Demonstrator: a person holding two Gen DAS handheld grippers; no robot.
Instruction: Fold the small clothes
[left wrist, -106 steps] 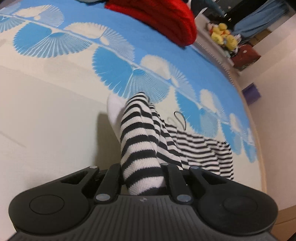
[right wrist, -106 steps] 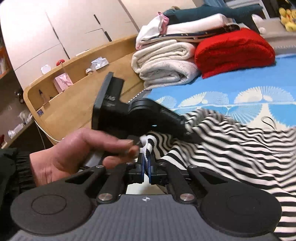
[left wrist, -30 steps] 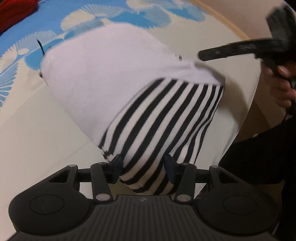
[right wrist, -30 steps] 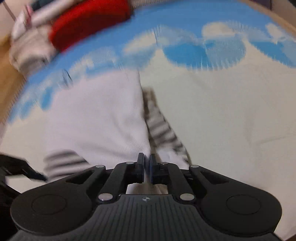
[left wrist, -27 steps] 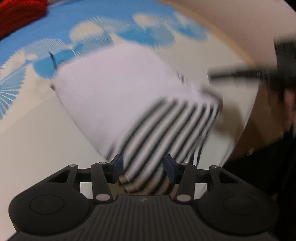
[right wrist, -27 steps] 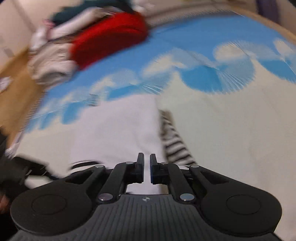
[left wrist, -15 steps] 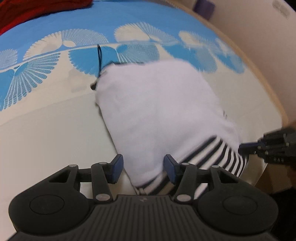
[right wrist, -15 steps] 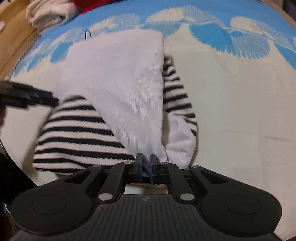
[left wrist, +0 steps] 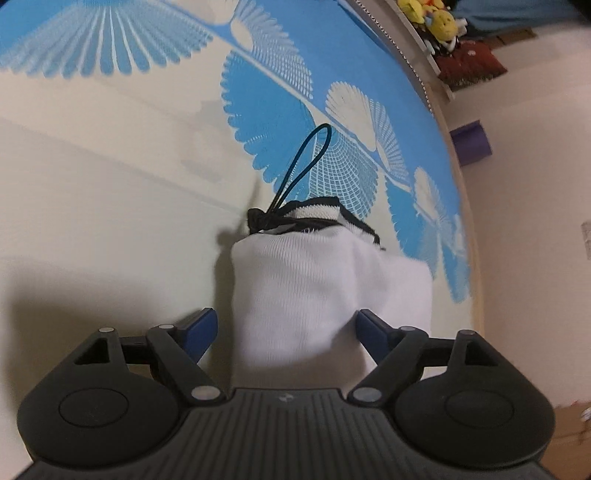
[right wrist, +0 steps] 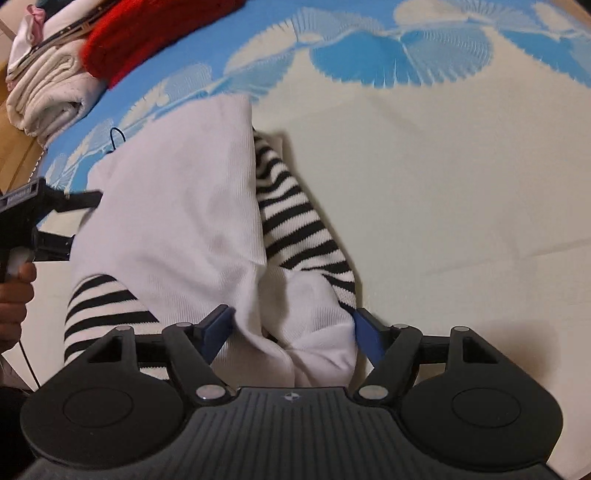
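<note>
A small garment (right wrist: 177, 206), white on top with black-and-white striped parts (right wrist: 295, 229), lies folded on the bed. My right gripper (right wrist: 291, 328) is open, its blue-padded fingers on either side of the garment's near white edge. My left gripper (left wrist: 284, 326) is open too, fingers spread around the white end of the garment (left wrist: 317, 280). A black cord loop (left wrist: 303, 166) sticks out at the garment's far end. The left gripper also shows in the right wrist view (right wrist: 44, 206) at the garment's left side, held by a hand.
The bed cover (right wrist: 443, 166) is cream with blue fan shapes. A red knit (right wrist: 147, 40) and folded white towels (right wrist: 48, 96) are stacked at the far left. A wooden bed edge (left wrist: 469, 206), a purple box (left wrist: 471, 144) and plush toys (left wrist: 432, 18) lie beyond.
Both grippers have opened and let go of the garment, which now lies folded on the bed. The left gripper has swung round to face the cord end.
</note>
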